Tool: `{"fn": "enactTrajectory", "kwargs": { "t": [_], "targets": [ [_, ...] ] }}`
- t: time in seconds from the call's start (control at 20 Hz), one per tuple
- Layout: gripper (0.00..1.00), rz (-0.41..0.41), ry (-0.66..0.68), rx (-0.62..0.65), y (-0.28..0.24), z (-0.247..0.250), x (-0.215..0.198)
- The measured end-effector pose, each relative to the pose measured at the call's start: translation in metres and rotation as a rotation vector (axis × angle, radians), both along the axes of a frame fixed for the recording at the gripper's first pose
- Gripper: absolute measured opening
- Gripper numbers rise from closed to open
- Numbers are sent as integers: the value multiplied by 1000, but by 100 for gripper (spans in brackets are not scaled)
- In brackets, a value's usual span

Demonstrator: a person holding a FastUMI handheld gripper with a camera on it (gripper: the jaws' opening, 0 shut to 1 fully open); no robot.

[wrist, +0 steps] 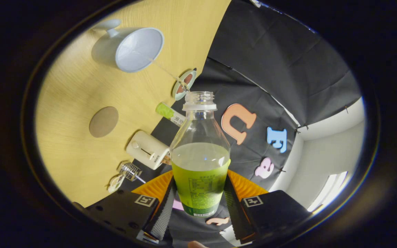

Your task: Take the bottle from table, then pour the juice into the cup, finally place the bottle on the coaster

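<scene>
Gripping the uncapped juice bottle (200,162) between both claw (199,203) fingers, white cup (133,48) beyond on the table (74,103)

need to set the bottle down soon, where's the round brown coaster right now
In the gripper view the round brown coaster lies flat on the yellow wooden table, between the white cup and the cream box-shaped device, left of the bottle clamped in the tongs.

Handheld gripper (200,201): two blocky dark housings, one per side, each carrying a square white-bordered fiducial tag on top. Small round holes, screw-like, along the left housing. Ribbed orange wedge panels just inboard of each housing. Jaws: long flat strips with fine knurled grip texture on inner faces. No cables visible.
</scene>
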State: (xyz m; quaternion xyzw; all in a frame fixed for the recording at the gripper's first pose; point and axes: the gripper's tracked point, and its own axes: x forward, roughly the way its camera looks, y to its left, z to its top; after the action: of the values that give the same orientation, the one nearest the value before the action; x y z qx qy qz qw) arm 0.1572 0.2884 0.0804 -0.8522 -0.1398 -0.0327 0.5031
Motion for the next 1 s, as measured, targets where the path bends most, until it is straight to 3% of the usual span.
{"fn": "enactTrajectory", "kwargs": {
  "t": [0.6,1.0],
  "targets": [
    [77,48,-48,-54,15,15,-14],
    [77,59,-42,-18,15,16,-15]
  ]
}}
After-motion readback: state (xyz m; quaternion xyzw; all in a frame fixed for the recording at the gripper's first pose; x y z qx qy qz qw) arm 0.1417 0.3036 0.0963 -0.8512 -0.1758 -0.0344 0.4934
